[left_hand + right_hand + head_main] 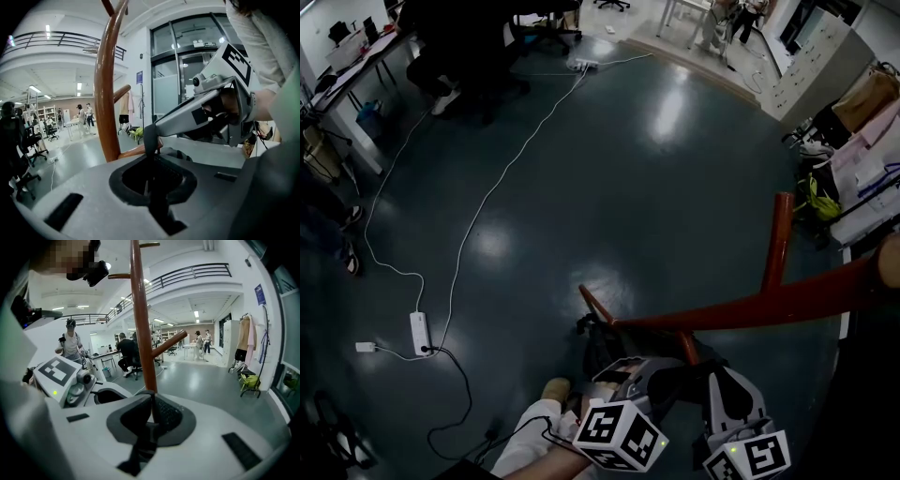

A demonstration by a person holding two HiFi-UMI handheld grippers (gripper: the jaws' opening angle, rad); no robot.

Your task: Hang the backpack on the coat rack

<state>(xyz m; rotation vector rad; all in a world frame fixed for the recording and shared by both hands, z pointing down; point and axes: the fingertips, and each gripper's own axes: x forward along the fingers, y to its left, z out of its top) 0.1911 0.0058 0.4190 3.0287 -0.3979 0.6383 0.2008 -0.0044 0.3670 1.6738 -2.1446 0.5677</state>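
The red-brown wooden coat rack (769, 305) stands right in front of me; its pole (106, 93) fills the left gripper view and rises behind the jaws in the right gripper view (143, 329). The dark backpack (598, 345) hangs low by the rack, mostly hidden under both grippers. My left gripper (151, 161) is shut on a dark backpack strap (150, 138) that sticks up past the jaw tips. My right gripper (151, 411) is shut on a dark strap (140, 446) too. They sit side by side, left gripper (623, 367) and right gripper (714, 373).
A white cable with a power strip (420, 333) runs across the shiny dark floor. Office chairs and desks (459, 47) stand at the far left. A clothes rail with garments and a yellow-green bag (817, 199) is at the right. People stand in the distance.
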